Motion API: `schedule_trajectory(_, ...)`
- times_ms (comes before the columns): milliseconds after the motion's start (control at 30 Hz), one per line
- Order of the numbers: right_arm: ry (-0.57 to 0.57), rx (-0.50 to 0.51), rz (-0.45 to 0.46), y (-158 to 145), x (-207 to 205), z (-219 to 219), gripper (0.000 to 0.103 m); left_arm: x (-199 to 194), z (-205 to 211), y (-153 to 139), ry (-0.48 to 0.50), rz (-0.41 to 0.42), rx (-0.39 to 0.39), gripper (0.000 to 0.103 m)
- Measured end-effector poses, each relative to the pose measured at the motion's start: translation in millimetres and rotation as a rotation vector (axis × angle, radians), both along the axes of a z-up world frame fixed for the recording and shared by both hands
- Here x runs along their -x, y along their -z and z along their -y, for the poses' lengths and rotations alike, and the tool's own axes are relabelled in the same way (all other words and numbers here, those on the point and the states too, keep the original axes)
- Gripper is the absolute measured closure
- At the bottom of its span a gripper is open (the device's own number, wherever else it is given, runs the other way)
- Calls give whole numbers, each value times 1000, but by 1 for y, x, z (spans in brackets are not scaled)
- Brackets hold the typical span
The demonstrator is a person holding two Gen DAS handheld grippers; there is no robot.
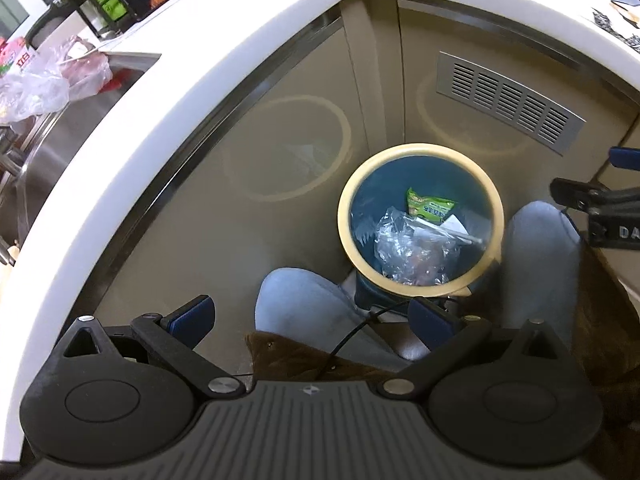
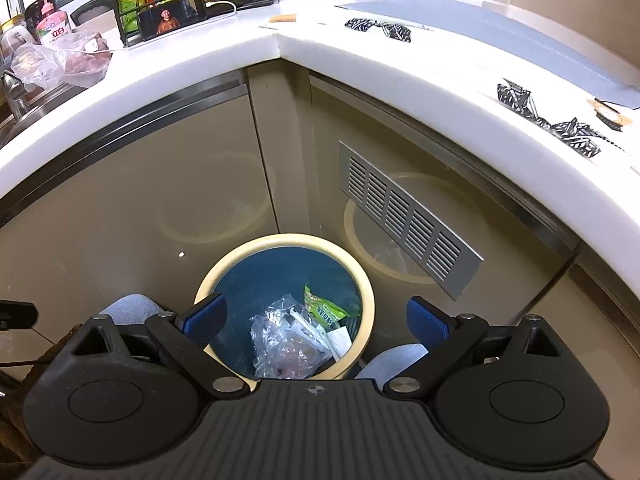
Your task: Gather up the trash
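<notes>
Both my grippers are spread wide and hold nothing. In the left wrist view my left gripper (image 1: 312, 316) fills the bottom of the frame, its blue pads far apart over my knees (image 1: 296, 304) and a brown cloth. In the right wrist view my right gripper (image 2: 316, 320) sits at bottom centre, equally wide, right above the bin (image 2: 362, 284).

The bin stands on the floor between my knees, in the cabinet corner. It appears lower right of centre in the left view and bottom centre in the right. Inside it lie a clear bag (image 2: 280, 340), a green packet (image 2: 322, 308) and some white paper, so part of the trash is already in.

What is left lies farther off, up on the counter (image 2: 200, 68). Black patterned scraps (image 2: 516, 96) run along the right edge of the right view, their line following the counter edge from upper centre down toward the right. More of them (image 2: 380, 28) sit at upper centre. A crumpled plastic bag (image 2: 60, 64) lies at upper left, by the sink.

I judge the scraps the next pick. They lie up and to the right of my right fingers, well apart from them, and my right gripper is the nearer one. The plastic bag at upper left would suit my left better.
</notes>
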State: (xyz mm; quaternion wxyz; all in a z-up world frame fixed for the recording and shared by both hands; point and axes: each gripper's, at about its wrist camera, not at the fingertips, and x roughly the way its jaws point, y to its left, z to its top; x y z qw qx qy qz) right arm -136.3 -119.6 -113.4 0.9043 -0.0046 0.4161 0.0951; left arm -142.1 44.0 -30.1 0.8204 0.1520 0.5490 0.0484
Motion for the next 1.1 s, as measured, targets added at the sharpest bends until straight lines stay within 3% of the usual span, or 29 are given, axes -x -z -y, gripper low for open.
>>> schedule_trajectory(500,-6,33,1,-1,-1,-5,5,-24,11,35,1,-43,27,0)
schedule_trajectory(1100,-2,40,-29,8,-11,-8,5,-35,17,41,11,-35,16,0)
